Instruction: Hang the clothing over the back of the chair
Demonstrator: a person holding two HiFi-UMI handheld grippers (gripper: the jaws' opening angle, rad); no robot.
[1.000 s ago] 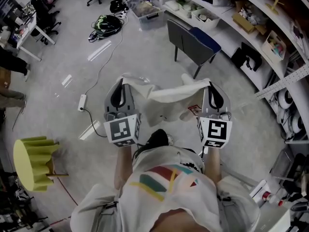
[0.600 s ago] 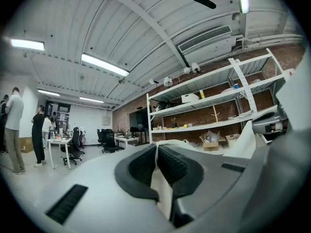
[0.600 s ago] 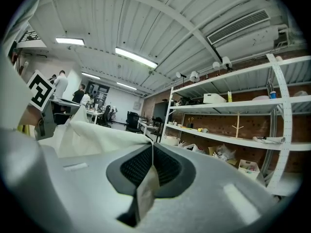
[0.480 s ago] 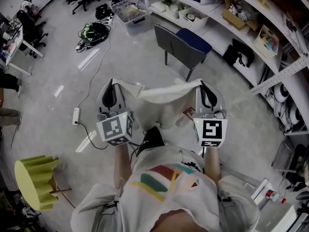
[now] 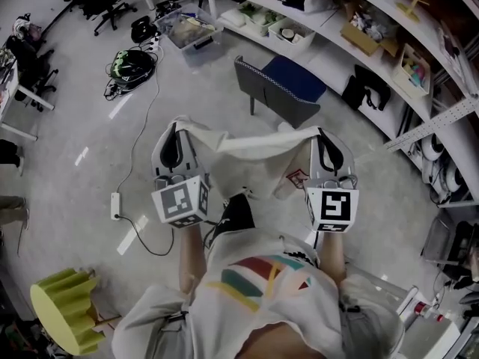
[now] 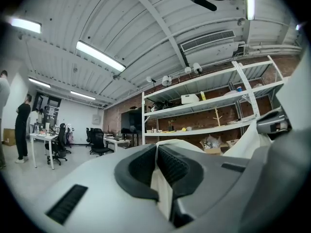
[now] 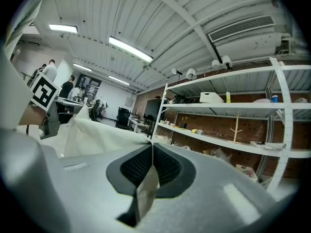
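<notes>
Bright, even light from ceiling strip lamps [image 6: 99,56]; glare streaks on the floor [image 5: 90,126] — strong fisheye bending at edges, gripper-view foregrounds blurred.

The pale floor [image 5: 75,114] bears a blue-seated chair [image 5: 288,88], a power strip [image 5: 116,205] and a yellow stool [image 5: 63,316].

Looking like a lab-type workshop office to me: long white metal shelves [image 5: 340,47] are running along a red brick wall [image 6: 112,123] holding cardboard boxes [image 5: 361,38], black swivel chairs [image 6: 98,141] are sitting by white desks [image 6: 41,137], fluorescent strip lights [image 6: 99,56] are glowing overhead
</notes>
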